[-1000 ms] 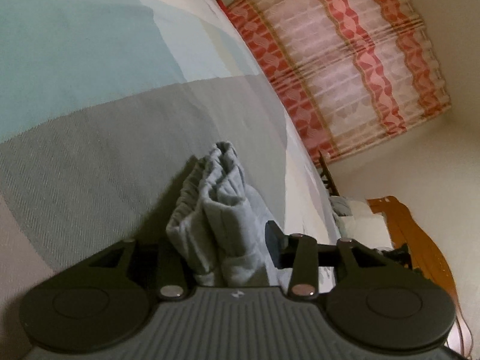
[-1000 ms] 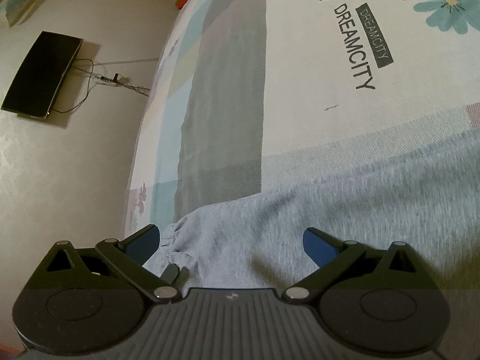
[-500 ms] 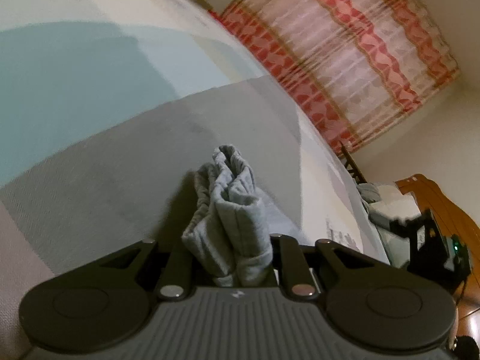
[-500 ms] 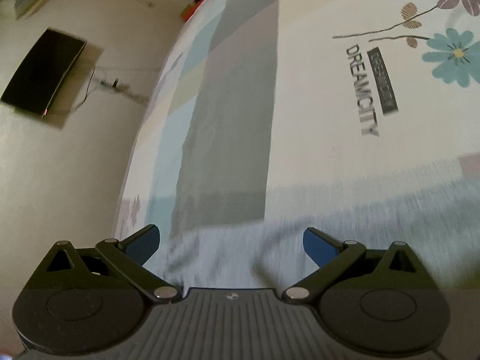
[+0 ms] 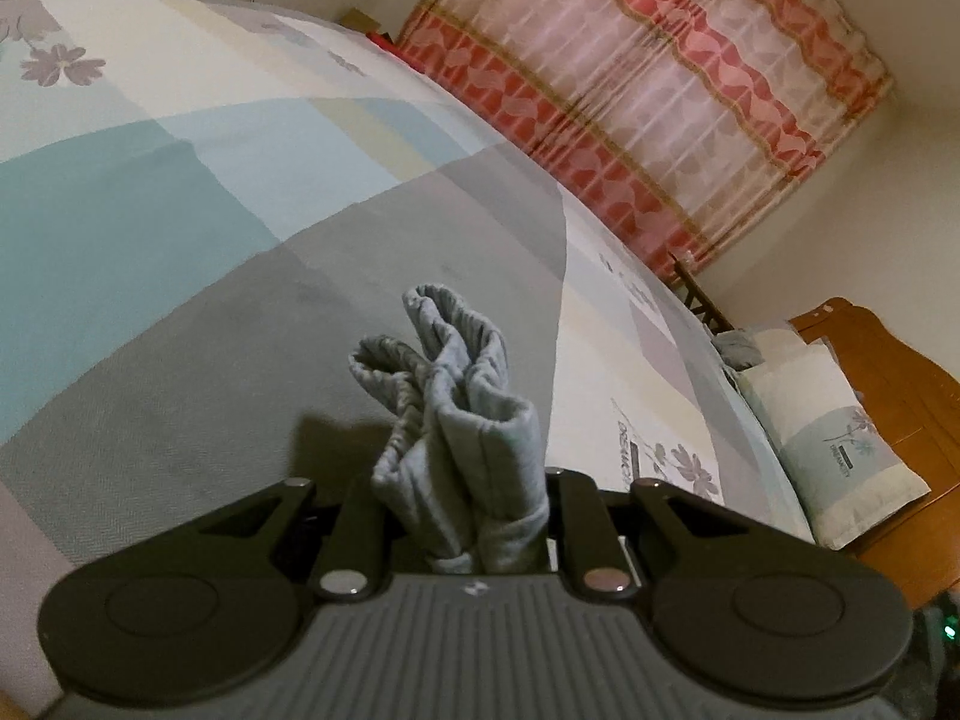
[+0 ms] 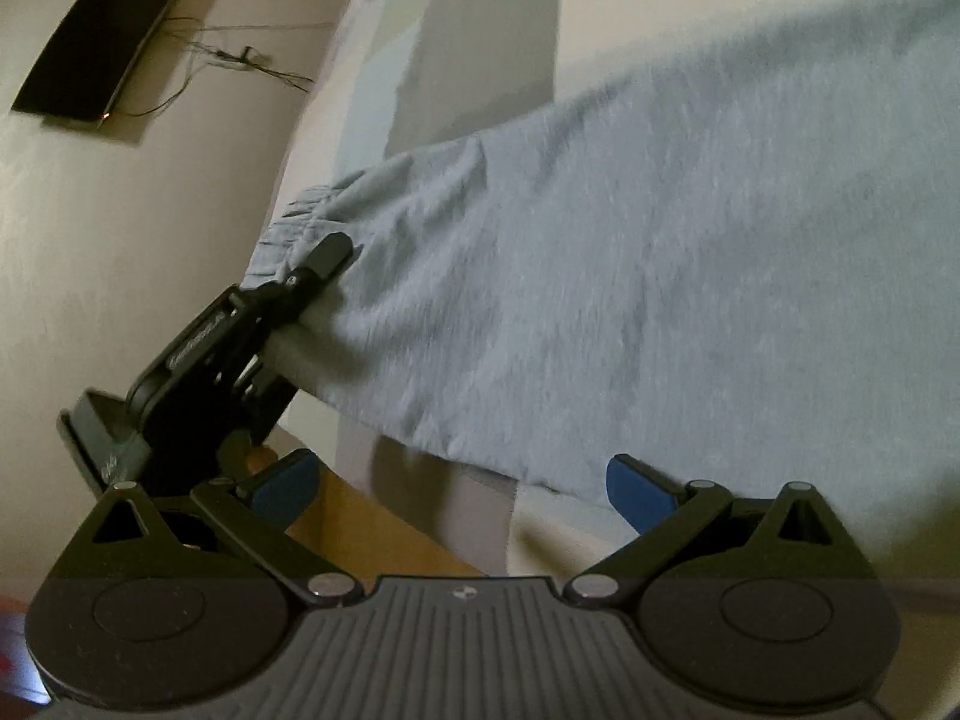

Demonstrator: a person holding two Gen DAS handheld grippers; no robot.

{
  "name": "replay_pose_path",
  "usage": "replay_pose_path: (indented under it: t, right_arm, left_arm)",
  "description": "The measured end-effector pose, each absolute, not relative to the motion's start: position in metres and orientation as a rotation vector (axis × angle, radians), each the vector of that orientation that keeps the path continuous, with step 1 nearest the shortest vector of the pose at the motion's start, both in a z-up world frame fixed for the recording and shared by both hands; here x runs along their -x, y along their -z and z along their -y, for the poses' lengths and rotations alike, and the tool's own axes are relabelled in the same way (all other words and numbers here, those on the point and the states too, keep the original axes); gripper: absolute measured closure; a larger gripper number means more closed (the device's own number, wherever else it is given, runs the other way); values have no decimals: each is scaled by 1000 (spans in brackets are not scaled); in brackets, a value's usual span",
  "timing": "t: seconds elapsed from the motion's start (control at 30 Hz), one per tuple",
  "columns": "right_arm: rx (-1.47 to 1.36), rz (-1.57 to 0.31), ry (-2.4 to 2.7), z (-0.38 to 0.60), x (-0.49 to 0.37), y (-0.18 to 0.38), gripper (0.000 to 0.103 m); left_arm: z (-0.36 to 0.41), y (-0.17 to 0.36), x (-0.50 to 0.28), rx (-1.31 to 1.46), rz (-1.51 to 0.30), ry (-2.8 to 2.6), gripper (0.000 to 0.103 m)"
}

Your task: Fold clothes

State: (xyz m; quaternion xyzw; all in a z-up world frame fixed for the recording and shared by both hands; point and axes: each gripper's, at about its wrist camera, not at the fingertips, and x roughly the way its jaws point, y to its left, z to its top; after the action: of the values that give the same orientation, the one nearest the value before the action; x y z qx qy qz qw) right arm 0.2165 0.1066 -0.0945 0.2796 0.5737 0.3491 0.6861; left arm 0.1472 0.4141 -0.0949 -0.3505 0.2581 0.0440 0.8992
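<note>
A grey garment (image 5: pixel 456 396) is bunched up between the fingers of my left gripper (image 5: pixel 465 504), which is shut on its gathered elastic end and holds it above the bed. In the right wrist view the same grey garment (image 6: pixel 630 240) stretches across the bed from that clamped end out to the right. There my left gripper (image 6: pixel 318 264) shows at the left, pinching the ruffled end. My right gripper (image 6: pixel 461 483) is open, its blue pads (image 6: pixel 639 486) apart and below the garment's near edge, touching nothing.
The patchwork bedsheet (image 5: pixel 180 210) covers the bed. A red patterned curtain (image 5: pixel 630 90) hangs behind it. A pillow (image 5: pixel 828 438) leans on a wooden headboard (image 5: pixel 888 360) at the right. A black screen (image 6: pixel 96 48) with cables is on the wall. The bed's wooden side (image 6: pixel 372 528) lies below my right gripper.
My left gripper closed on the bunched garment and lifted it. My right gripper, still open, swung back off the cloth towards the bed's edge, and the left gripper came into its view.
</note>
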Motion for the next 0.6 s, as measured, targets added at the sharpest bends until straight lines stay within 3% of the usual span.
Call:
replay_pose_path:
  t: [0.3, 0.6]
  right_arm:
    - [-632, -1124, -679, -10, -206, 60, 0]
    - [-645, -1101, -566, 60, -181, 69, 0]
  left_arm:
    - [-377, 58, -148, 660, -499, -15, 87]
    - [-335, 33, -149, 592, -479, 71, 87]
